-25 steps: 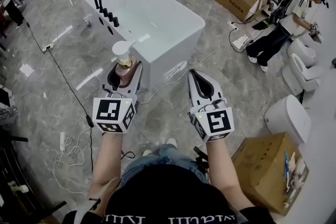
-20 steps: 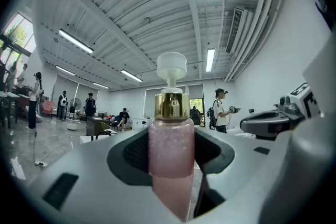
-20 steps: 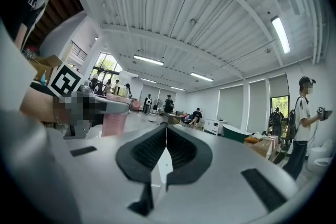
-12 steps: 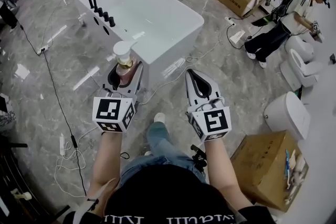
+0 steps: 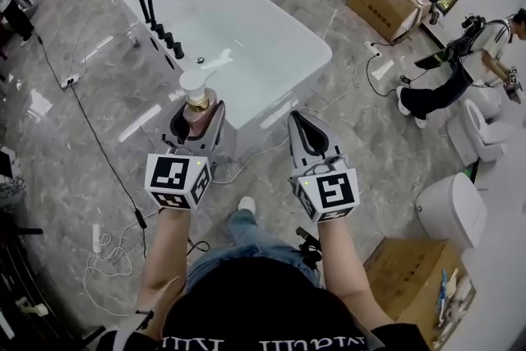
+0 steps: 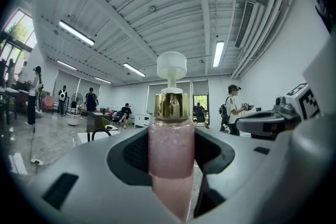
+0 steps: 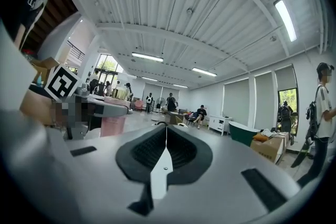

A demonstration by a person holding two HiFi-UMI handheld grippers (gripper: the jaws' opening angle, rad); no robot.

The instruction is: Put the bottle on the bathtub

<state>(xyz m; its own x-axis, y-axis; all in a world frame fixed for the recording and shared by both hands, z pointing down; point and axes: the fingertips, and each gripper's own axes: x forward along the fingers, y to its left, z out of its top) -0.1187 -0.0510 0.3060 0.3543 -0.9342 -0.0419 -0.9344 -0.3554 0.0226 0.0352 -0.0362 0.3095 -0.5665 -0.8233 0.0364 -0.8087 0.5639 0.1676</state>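
A pink pump bottle (image 5: 198, 101) with a gold collar and white pump head stands upright between the jaws of my left gripper (image 5: 196, 126), which is shut on it. The left gripper view has the bottle (image 6: 170, 144) filling the middle, pads pressed on both sides. A white freestanding bathtub (image 5: 279, 62) with a black faucet (image 5: 156, 2) lies just ahead, its near rim a short way beyond the bottle. My right gripper (image 5: 307, 137) hangs beside the left one, shut and empty, its pads (image 7: 181, 152) meeting in the right gripper view.
Cables (image 5: 107, 152) trail over the grey marble floor left of the tub. Cardboard boxes sit at the lower right (image 5: 411, 271) and upper right (image 5: 386, 8). White toilets (image 5: 452, 210) stand at right, where a person (image 5: 448, 82) bends over. My leg (image 5: 246, 226) is below.
The tub has drawn slightly nearer and shifted right in view as I step forward. Both grippers keep their pose, the bottle still held.
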